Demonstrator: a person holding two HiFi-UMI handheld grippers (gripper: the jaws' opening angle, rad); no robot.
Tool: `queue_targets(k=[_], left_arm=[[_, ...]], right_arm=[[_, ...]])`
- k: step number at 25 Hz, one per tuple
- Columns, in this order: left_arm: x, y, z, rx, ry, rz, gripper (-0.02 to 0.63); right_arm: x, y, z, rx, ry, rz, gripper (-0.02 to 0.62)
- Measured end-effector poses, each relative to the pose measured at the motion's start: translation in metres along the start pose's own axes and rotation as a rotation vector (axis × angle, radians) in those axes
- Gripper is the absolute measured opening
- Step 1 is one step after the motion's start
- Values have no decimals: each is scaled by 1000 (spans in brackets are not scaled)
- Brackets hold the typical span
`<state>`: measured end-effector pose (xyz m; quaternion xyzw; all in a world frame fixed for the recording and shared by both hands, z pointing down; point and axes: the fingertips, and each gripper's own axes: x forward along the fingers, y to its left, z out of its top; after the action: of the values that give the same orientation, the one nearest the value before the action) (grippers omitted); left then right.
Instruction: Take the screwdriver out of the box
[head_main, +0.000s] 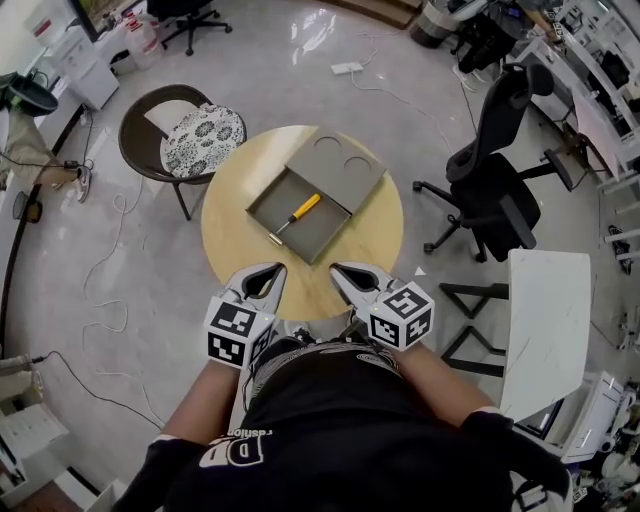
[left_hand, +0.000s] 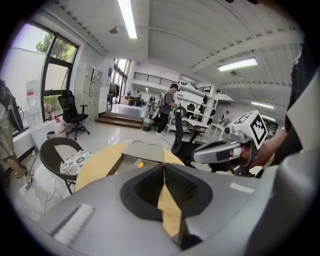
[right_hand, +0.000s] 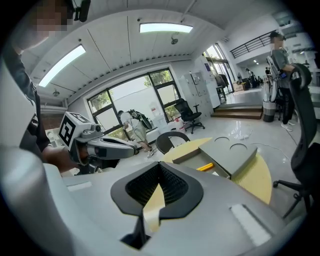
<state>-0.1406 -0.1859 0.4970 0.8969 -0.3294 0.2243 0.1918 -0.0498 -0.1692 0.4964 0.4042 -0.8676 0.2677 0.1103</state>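
A screwdriver (head_main: 300, 210) with a yellow-orange handle lies in the pulled-out drawer of a grey box (head_main: 335, 165) on a round wooden table (head_main: 375, 235). Both grippers hover at the table's near edge, short of the box. My left gripper (head_main: 268, 273) is shut with nothing between its pads. My right gripper (head_main: 340, 271) is also shut and empty. The left gripper view has the closed jaws (left_hand: 163, 167) aimed at the box, with the screwdriver (left_hand: 140, 164) just above them. In the right gripper view the handle (right_hand: 205, 166) shows beyond the closed gripper (right_hand: 160, 167).
A round chair with a patterned cushion (head_main: 190, 135) stands at the table's far left. A black office chair (head_main: 495, 170) is at the right, and a white table (head_main: 545, 330) at the near right. Cables trail over the floor on the left.
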Motion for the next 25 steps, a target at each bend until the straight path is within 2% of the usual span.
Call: queue_targets(k=[16, 21, 25], left_arm=[[44, 6, 10, -40, 31, 135, 60], [64, 7, 14, 5, 60, 185, 60], [77, 13, 10, 27, 106, 183, 63]], right_arm=[[12, -52, 23, -42, 64, 119, 1], [16, -67, 28, -54, 82, 154, 0], [21, -73, 34, -62, 91, 175, 0]])
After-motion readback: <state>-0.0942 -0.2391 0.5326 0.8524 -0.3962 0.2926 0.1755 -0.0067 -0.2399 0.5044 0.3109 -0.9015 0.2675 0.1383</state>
